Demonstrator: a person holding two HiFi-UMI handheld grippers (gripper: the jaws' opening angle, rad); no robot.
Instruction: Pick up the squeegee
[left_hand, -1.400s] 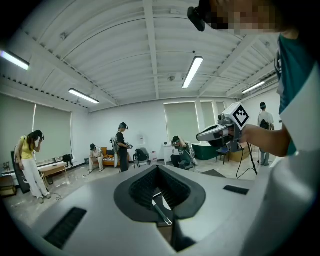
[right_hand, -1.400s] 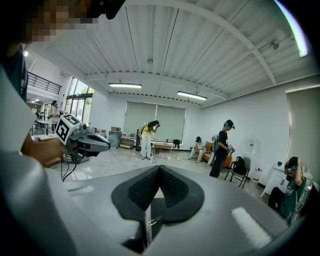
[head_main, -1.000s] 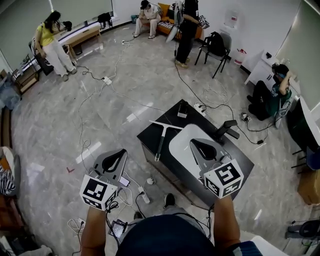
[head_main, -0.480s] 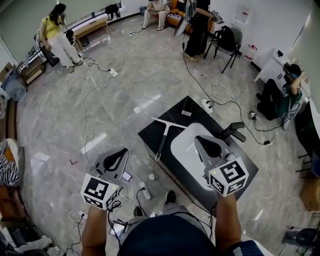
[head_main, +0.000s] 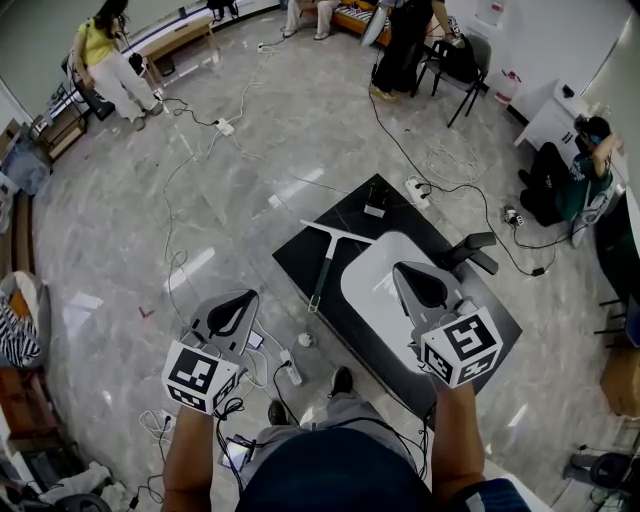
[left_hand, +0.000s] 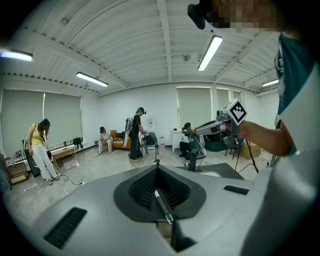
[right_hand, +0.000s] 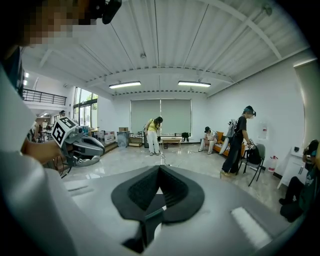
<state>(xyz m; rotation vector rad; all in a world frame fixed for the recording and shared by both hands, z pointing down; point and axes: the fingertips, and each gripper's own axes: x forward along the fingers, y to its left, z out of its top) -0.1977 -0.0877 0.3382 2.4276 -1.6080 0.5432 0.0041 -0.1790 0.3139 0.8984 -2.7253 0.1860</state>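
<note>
The squeegee (head_main: 323, 262) lies on the left part of a low black table (head_main: 300, 262), its crossbar at the far end and its dark handle running toward me. My left gripper (head_main: 251, 294) is off the table's left, over the floor, with its jaws shut and nothing in them; the left gripper view shows the tips (left_hand: 157, 163) meeting. My right gripper (head_main: 397, 267) hovers over a white board (head_main: 372, 280) on the table, right of the squeegee. Its jaws also meet at the tip (right_hand: 160, 168) and hold nothing. Neither gripper touches the squeegee.
A black angled device (head_main: 470, 250) sits at the table's right and a small dark box (head_main: 377, 199) at its far corner. Cables and power strips (head_main: 288, 368) trail across the marble floor. Several people and a chair (head_main: 462, 60) are far off.
Both grippers have sunk slightly and edged forward, and the head view has tipped so the table sits a little higher in frame. The jaws have stayed as they were.
</note>
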